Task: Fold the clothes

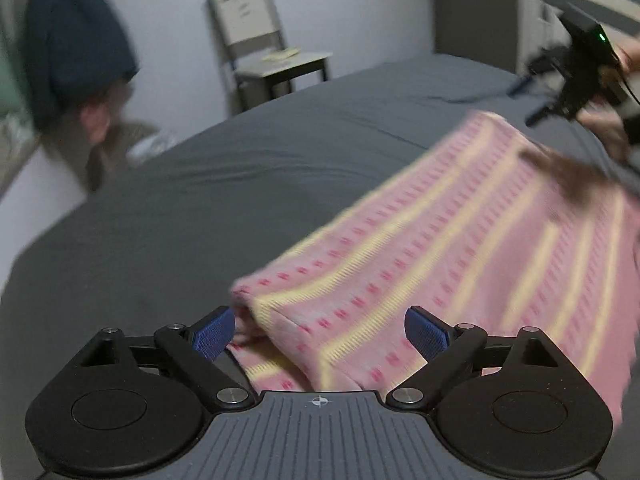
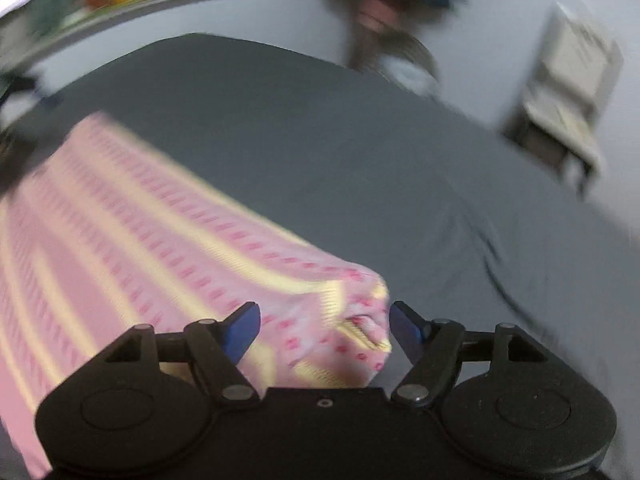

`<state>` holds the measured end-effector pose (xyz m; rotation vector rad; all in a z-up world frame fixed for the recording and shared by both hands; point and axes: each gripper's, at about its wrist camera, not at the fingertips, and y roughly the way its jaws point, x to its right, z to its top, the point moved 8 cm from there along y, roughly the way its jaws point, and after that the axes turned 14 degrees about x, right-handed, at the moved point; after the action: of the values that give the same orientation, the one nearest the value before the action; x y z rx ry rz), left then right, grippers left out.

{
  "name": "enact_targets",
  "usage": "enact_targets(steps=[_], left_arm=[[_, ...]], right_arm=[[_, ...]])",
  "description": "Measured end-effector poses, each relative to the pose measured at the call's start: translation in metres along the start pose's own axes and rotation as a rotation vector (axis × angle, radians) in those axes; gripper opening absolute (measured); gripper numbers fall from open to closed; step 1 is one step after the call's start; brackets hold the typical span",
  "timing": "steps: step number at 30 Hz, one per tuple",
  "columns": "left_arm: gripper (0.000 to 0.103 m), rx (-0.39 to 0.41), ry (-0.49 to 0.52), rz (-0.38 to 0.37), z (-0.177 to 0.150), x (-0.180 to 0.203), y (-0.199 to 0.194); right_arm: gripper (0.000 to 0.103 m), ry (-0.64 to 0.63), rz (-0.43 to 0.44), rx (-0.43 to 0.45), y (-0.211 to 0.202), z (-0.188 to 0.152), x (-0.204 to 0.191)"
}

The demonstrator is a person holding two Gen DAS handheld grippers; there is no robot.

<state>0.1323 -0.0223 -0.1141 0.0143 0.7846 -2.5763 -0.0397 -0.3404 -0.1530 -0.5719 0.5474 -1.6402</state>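
A pink knit garment [image 1: 460, 240] with yellow stripes and red dashes lies folded on the grey bed sheet [image 1: 240, 184]. My left gripper [image 1: 320, 332] is open, and the garment's near left corner sits loosely between its blue pads [image 1: 212, 332] without being pinched. In the right wrist view my right gripper [image 2: 324, 328] is open too, with the garment's [image 2: 140, 232] near right corner bunched between its spread fingers. From the left wrist view, the right gripper [image 1: 528, 100] shows at the upper right, held in a hand above the garment's far end. Both views are motion-blurred.
A pale chair [image 1: 260, 40] stands against the wall beyond the bed, also visible as the chair [image 2: 568, 92] at the right. A dark blue garment [image 1: 76, 40] hangs at the left, above a heap of clothes [image 1: 120, 140] at the bed's edge.
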Motion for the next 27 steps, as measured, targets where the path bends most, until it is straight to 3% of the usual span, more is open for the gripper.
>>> enact_targets(steps=[5, 8, 10, 11, 14, 17, 23, 26, 27], left_arm=[[0.093, -0.069, -0.215, 0.131, -0.005, -0.056, 0.054], [0.093, -0.111, -0.434, 0.128, -0.023, -0.082, 0.088], [0.093, -0.136, -0.552, 0.078, -0.035, -0.087, 0.103], [0.093, -0.159, -0.561, 0.055, -0.04, -0.086, 0.109], [0.093, -0.23, -0.465, 0.021, -0.051, -0.076, 0.122], [0.093, -0.271, -0.456, 0.022, -0.063, -0.074, 0.128], [0.092, -0.244, -0.386, 0.054, -0.066, -0.063, 0.129], [0.083, -0.239, -0.375, 0.063, -0.068, -0.059, 0.128], [0.073, -0.231, -0.382, 0.059, -0.066, -0.058, 0.124]], right_arm=[[0.071, 0.13, 0.006, -0.077, 0.028, -0.003, 0.031], [0.071, 0.206, 0.047, -0.107, 0.044, -0.003, 0.035], [0.071, 0.241, 0.083, -0.124, 0.054, -0.004, 0.035], [0.071, 0.243, 0.1, -0.137, 0.06, -0.005, 0.033], [0.072, 0.249, 0.123, -0.162, 0.071, -0.016, 0.033], [0.072, 0.264, 0.144, -0.127, 0.073, -0.019, 0.033], [0.043, 0.236, 0.187, -0.113, 0.064, -0.018, 0.025], [0.032, 0.238, 0.179, -0.099, 0.061, -0.019, 0.022], [0.03, 0.233, 0.173, -0.093, 0.059, -0.018, 0.022]])
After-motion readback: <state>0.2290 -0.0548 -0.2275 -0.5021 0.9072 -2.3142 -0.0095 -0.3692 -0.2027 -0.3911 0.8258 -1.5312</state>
